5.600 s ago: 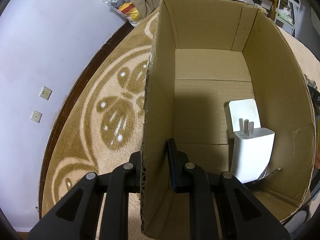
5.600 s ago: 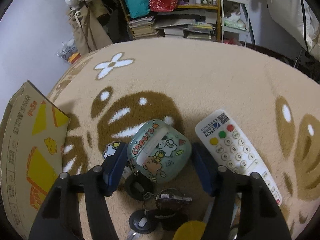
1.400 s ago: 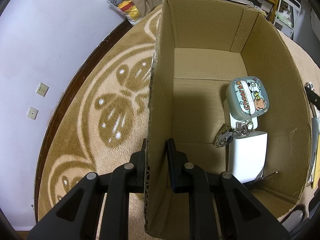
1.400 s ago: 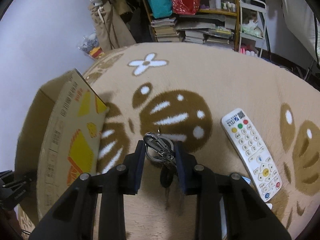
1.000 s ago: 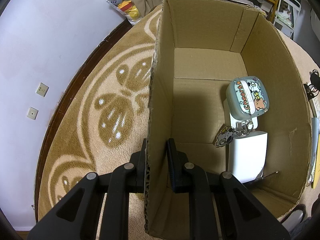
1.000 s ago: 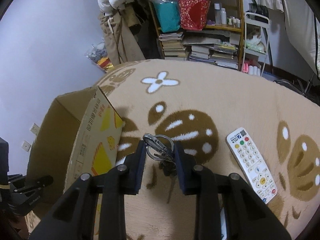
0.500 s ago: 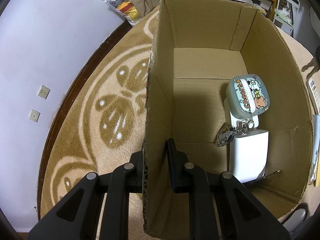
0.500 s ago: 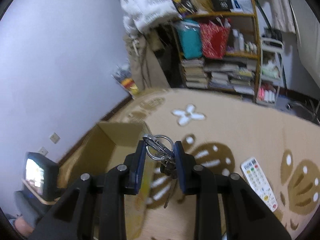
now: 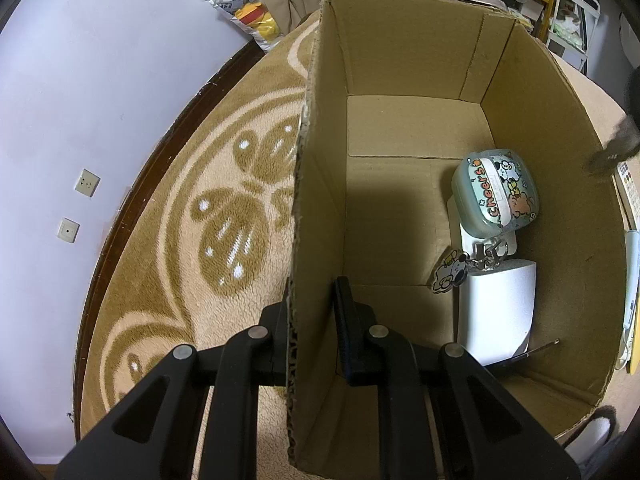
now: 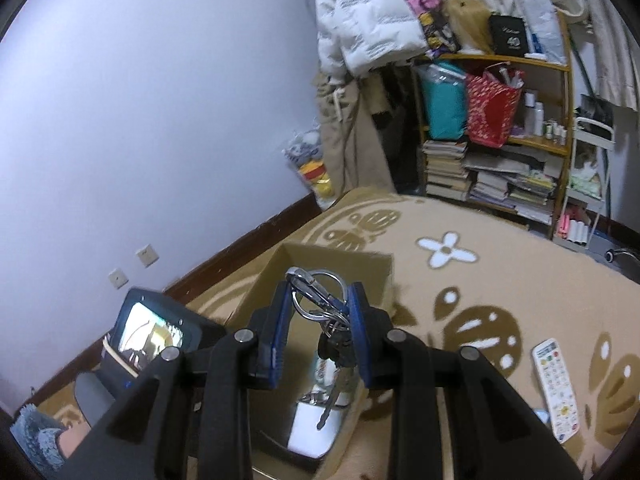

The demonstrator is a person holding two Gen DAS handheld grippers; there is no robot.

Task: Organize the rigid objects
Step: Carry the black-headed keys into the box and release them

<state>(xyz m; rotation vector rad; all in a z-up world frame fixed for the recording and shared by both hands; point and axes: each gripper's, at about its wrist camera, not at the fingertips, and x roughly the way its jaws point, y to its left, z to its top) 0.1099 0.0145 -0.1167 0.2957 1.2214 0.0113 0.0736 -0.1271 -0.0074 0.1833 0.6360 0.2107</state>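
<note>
My left gripper (image 9: 312, 300) is shut on the left wall of an open cardboard box (image 9: 320, 184). Inside the box lie a green cartoon-printed case (image 9: 496, 194) with a keychain charm (image 9: 448, 276) and a white charger (image 9: 496, 312). My right gripper (image 10: 320, 312) is shut on a bunch of keys (image 10: 320, 300) by its rings and carabiner. It hangs above the cardboard box (image 10: 344, 260), the keys dangling over the white charger (image 10: 316, 428). A blurred dark shape (image 9: 616, 148) at the box's right rim in the left wrist view may be the keys.
A white remote control (image 10: 556, 388) lies on the beige patterned rug (image 10: 500, 272) right of the box. A cluttered bookshelf (image 10: 496, 140) and hanging clothes (image 10: 360, 40) stand at the far wall. Wall sockets (image 9: 86, 182) are at the left. The left gripper's screen (image 10: 152, 332) shows beside the box.
My right gripper has lifted the keys off the rug and carried them left, up over the box. The left gripper has kept its hold on the box wall.
</note>
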